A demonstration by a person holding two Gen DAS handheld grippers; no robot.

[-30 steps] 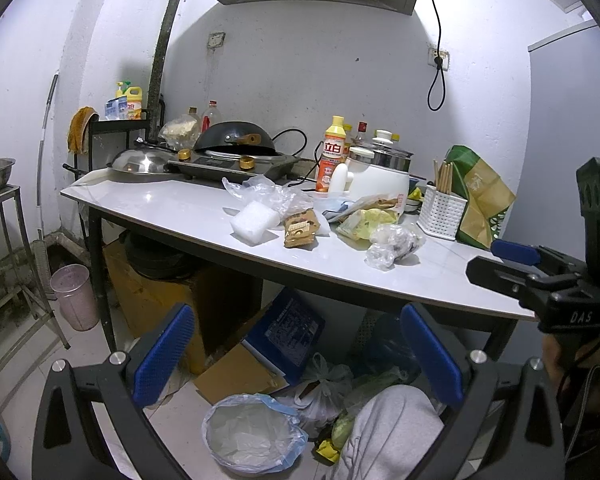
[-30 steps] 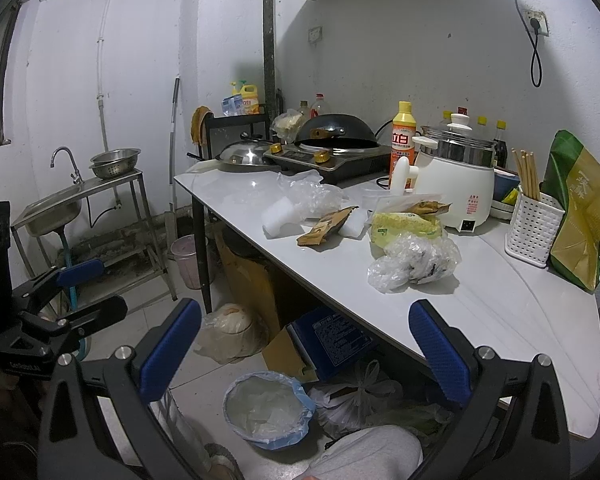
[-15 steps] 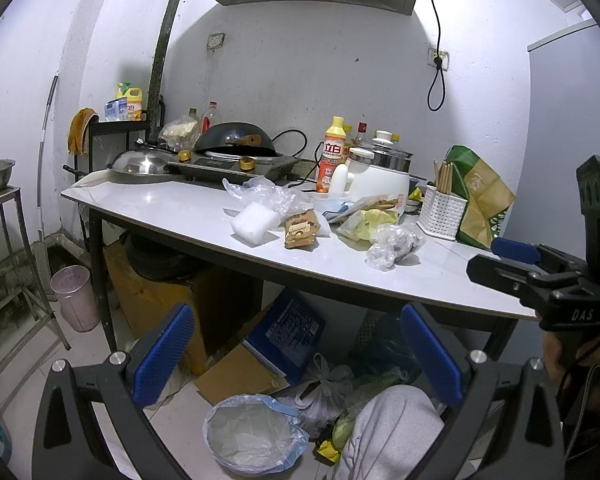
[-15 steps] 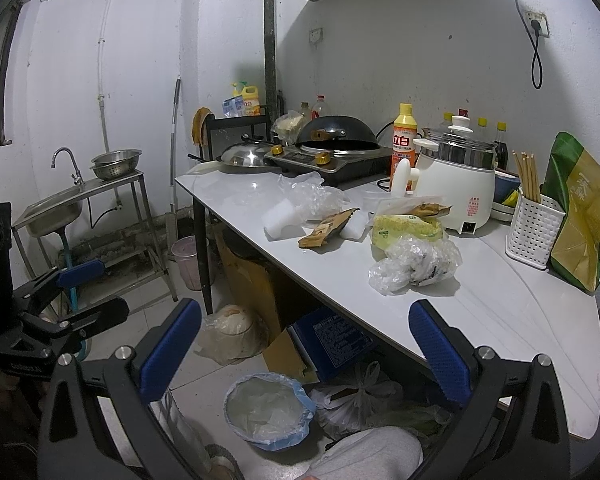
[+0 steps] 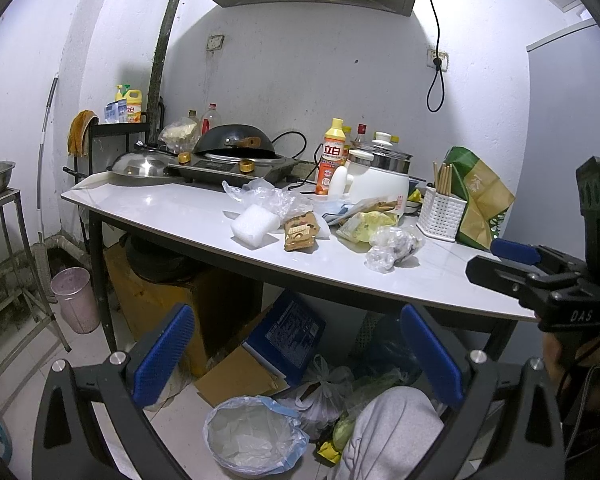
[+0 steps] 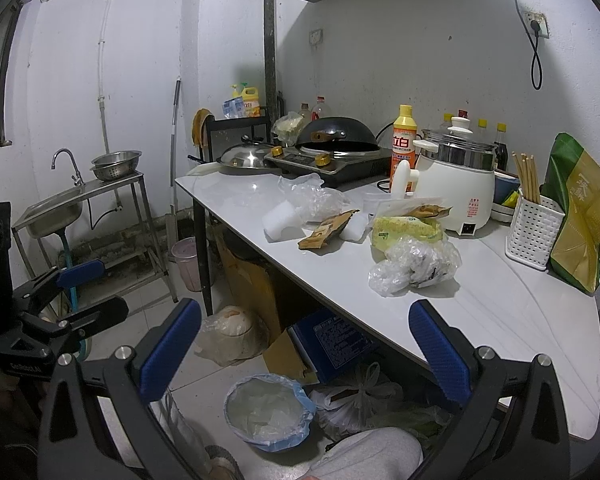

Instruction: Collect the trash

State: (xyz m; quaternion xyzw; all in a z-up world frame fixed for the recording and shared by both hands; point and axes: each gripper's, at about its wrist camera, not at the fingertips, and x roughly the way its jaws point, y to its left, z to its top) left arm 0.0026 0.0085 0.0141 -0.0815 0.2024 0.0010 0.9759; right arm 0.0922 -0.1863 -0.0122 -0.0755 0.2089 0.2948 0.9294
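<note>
White counter [image 6: 480,304] w/ crumpled clear bag [image 6: 414,266], brown wrapper [image 6: 326,230] & foam block [image 6: 278,222] ahead of both tools, lined bin [image 6: 268,412] below; left gripper [image 5: 296,356] & right gripper [image 6: 304,356] spread, empty, pre-pick stage; next, probably reach fwd to nearest bag.

The desk [image 6: 480,304] was pale grey-white, and on it beside the white cooker [image 6: 456,188] lay a brown wrapper [image 6: 326,230], a yellow-green packet [image 6: 406,230] and a clear crumpled bag [image 6: 416,266]. Behind the cooker stood a yellow bottle [image 6: 403,144] with a red-orange label. Below the desk, the bin [image 6: 268,412] wore a pale blue liner.
</note>
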